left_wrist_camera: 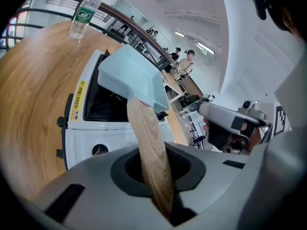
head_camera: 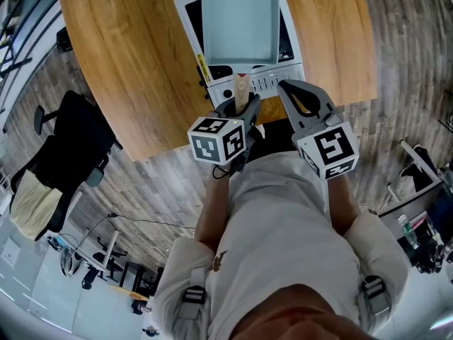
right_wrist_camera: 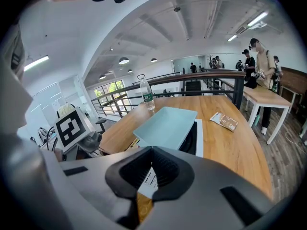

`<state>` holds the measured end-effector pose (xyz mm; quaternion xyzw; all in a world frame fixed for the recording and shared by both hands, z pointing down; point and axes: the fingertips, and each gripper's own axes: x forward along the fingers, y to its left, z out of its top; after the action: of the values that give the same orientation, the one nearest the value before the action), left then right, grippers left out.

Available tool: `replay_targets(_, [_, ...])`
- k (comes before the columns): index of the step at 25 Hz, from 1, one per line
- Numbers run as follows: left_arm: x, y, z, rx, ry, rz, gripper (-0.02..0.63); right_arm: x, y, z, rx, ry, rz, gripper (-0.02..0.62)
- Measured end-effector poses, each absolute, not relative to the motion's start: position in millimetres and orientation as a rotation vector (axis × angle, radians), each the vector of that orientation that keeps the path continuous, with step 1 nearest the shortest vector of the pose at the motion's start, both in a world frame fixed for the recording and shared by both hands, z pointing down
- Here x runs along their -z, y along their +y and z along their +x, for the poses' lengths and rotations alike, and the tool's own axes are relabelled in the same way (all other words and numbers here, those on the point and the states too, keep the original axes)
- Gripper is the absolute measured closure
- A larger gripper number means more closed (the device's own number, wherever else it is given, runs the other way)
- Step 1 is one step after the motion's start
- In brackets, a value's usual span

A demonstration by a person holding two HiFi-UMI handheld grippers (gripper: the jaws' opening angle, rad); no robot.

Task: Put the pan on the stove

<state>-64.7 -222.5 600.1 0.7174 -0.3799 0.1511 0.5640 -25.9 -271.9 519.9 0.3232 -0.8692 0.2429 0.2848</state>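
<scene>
Left gripper (left_wrist_camera: 158,172) grasps the wooden handle (left_wrist_camera: 147,138) of the pan (head_camera: 239,20), which sits on the stove (head_camera: 272,82); right gripper (right_wrist_camera: 149,150), just right, is clenched and empty.

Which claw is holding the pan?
The left claw, clamped on the wooden handle of the pan; the right claw is shut on nothing.

The scene is lit brightly and evenly. In the right gripper view, light is given by round ceiling lamps (right_wrist_camera: 123,60) in the upper centre and by windows (right_wrist_camera: 108,91) at centre left. Only soft, faint shadows are thrown on the wooden table (head_camera: 127,62). Straight lines are bent strongly towards every frame's edges, and the corners of both gripper views are blacked out. The nearest foreground is rendered slightly soft.
</scene>
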Motion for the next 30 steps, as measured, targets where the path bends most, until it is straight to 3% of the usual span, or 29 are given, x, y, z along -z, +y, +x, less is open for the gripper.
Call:
replay_targets(25, [-607.8, -223.8, -72.4, -0.570, -0.975, 1.744, 0.535, -516.6, -271.8, -25.8, -0.647, -2.330, 0.878, 0.574])
replay_targets(30, [-604.3, -227.9, -73.8, -0.592, -0.995, 1.758, 0.480, -514.8, -272.6, -24.9, -0.646, -2.331, 0.883, 0.574])
